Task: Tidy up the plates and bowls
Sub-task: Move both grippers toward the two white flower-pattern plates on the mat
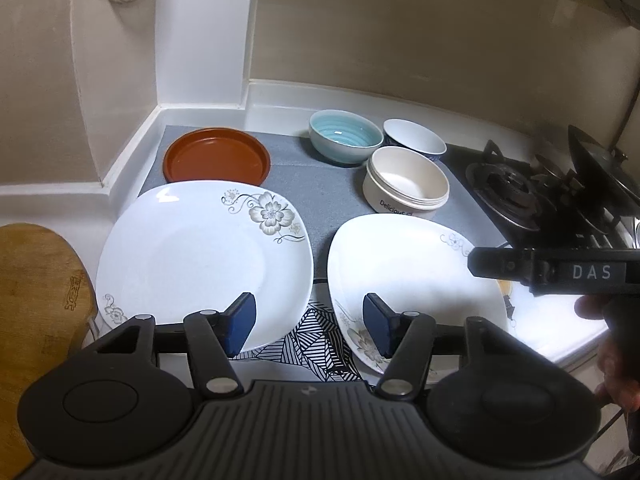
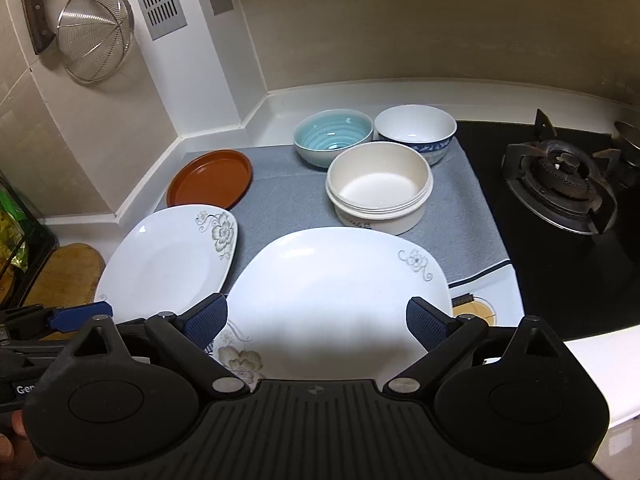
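Note:
Two white floral square plates lie side by side on a grey mat (image 1: 320, 184): the left plate (image 1: 200, 252) (image 2: 168, 264) and the right plate (image 1: 408, 276) (image 2: 332, 292). Behind them sit a brown round plate (image 1: 216, 156) (image 2: 210, 178), a teal bowl (image 1: 344, 136) (image 2: 332, 136), a blue-and-white bowl (image 1: 414, 140) (image 2: 416, 130) and a cream bowl (image 1: 406, 184) (image 2: 378, 184). My left gripper (image 1: 310, 326) is open, above the gap between the two white plates. My right gripper (image 2: 316, 322) is open, over the right plate's near edge; its body shows in the left wrist view (image 1: 552, 270).
A gas stove (image 2: 560, 176) (image 1: 516, 188) lies to the right, with a dark pan lid (image 1: 600, 160) on it. A wooden cutting board (image 1: 36, 292) (image 2: 68, 268) stands at the left. A strainer (image 2: 94, 32) and a cleaver (image 2: 36, 8) hang on the wall. The wall corner closes the back.

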Demonstrator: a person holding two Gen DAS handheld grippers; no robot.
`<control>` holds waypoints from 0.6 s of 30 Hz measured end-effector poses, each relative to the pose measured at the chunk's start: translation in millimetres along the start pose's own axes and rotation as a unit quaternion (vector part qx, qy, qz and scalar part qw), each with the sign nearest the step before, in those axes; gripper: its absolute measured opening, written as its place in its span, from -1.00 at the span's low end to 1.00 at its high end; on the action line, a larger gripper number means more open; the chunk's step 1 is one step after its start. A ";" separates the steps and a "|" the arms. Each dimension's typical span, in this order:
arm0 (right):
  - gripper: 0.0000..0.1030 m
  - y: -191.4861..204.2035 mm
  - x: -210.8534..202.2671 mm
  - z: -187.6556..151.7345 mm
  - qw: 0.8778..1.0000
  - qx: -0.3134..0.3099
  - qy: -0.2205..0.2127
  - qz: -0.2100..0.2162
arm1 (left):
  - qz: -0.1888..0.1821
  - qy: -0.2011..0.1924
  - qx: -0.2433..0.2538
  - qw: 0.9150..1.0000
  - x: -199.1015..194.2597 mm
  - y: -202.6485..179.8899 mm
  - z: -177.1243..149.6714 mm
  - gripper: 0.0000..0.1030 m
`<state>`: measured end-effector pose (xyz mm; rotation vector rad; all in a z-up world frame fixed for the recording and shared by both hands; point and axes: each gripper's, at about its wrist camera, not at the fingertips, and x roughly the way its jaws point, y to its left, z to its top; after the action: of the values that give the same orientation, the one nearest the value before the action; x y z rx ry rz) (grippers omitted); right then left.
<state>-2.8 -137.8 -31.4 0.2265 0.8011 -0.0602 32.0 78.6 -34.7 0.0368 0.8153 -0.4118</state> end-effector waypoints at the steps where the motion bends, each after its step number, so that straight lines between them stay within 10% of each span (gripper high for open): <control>1: 0.87 -0.2 0.4 -0.5 1.000 0.000 0.001 -0.002 | 0.000 0.002 -0.002 1.000 0.7 1.2 -0.2 0.26; 18: 0.85 8.6 10.8 1.2 1.000 -0.003 0.014 0.005 | 0.001 0.000 -0.004 1.000 3.3 9.5 -1.3 0.23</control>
<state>6.7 -129.3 -36.9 0.2263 0.8282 -0.0463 36.6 86.5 -39.2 0.0300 0.8160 -0.4061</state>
